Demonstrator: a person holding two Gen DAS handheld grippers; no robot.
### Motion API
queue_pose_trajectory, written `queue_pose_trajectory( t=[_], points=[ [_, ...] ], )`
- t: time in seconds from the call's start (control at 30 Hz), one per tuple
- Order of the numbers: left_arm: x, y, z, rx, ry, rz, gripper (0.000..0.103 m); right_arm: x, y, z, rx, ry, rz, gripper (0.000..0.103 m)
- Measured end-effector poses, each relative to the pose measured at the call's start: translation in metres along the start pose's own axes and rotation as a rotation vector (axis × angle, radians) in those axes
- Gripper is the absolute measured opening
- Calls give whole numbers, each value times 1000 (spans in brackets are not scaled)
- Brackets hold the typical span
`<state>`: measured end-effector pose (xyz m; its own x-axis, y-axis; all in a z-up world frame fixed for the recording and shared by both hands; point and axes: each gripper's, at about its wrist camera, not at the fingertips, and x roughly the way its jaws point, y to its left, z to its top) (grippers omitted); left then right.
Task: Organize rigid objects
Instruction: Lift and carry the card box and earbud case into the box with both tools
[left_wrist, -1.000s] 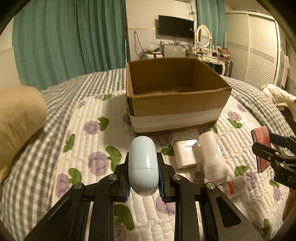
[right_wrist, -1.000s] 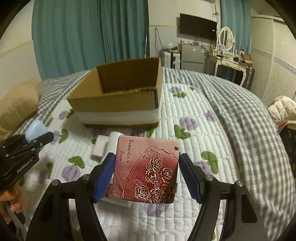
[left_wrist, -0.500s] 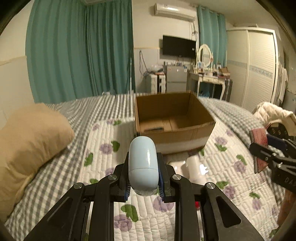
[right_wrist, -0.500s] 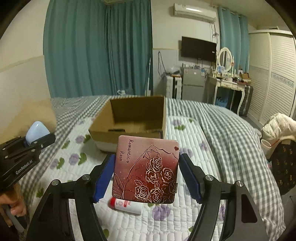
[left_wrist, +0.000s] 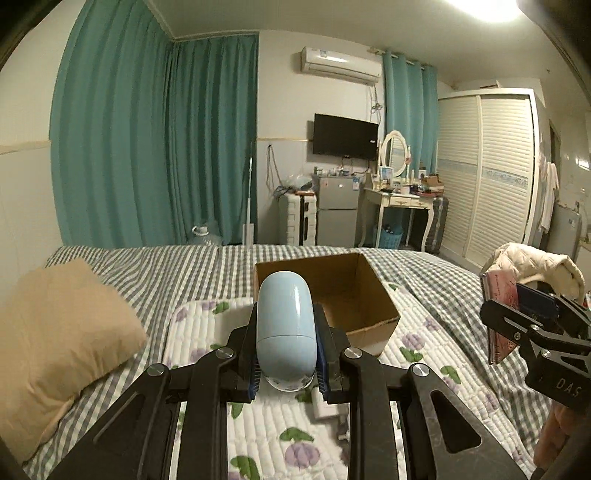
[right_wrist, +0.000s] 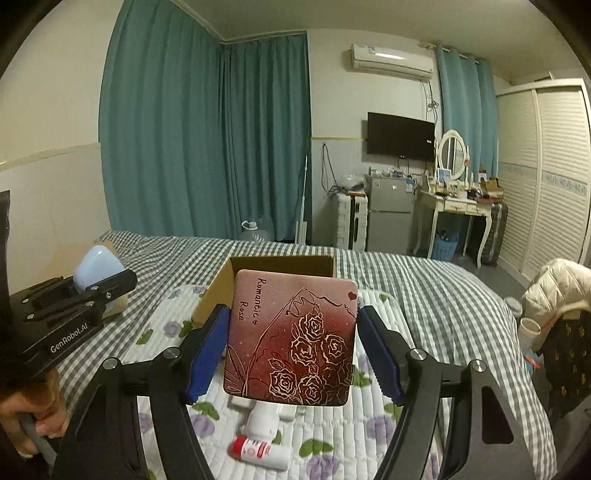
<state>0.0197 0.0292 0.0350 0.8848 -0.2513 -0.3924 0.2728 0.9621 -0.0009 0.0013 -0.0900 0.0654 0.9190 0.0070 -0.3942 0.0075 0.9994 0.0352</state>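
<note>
My left gripper (left_wrist: 286, 345) is shut on a pale blue capsule-shaped case (left_wrist: 286, 328), held high above the quilt. My right gripper (right_wrist: 291, 343) is shut on a square red tin (right_wrist: 291, 336) with gold roses and the words "Romantic Rose". An open cardboard box (left_wrist: 354, 295) sits on the bed beyond both; in the right wrist view the cardboard box (right_wrist: 280, 264) is mostly hidden behind the tin. The right gripper with the tin (left_wrist: 498, 314) shows edge-on at the right of the left wrist view. The capsule (right_wrist: 98, 266) shows at the left of the right wrist view.
A white bottle (right_wrist: 264, 421), a small red-and-white tube (right_wrist: 260, 450) and a white flat box (left_wrist: 327, 406) lie on the flowered quilt (left_wrist: 207, 332) below. A tan pillow (left_wrist: 62, 339) lies to the left. A cream jacket (right_wrist: 554, 288) hangs at the bed's right side.
Both grippers have risen well above the bed with their objects still held. The box now looks smaller and lower, and more of the room shows.
</note>
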Motion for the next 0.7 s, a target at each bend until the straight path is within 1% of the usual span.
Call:
queue_pose_trajectory(
  t=[0.1,0.37,0.5,0.7],
  points=[
    [11,0,7,3,-6,-11,24,11,1,7,-15,-11,7,70],
    [54,-1,21,8,5,-31,24,54,3,21,-64,-26,31,70],
    [82,1,23,1,34,-33,24,84,-2,23,-70,-3,46,70],
    [127,2,30,21,63,-27,24,135,-10,22,-90,58,65,70]
  ],
)
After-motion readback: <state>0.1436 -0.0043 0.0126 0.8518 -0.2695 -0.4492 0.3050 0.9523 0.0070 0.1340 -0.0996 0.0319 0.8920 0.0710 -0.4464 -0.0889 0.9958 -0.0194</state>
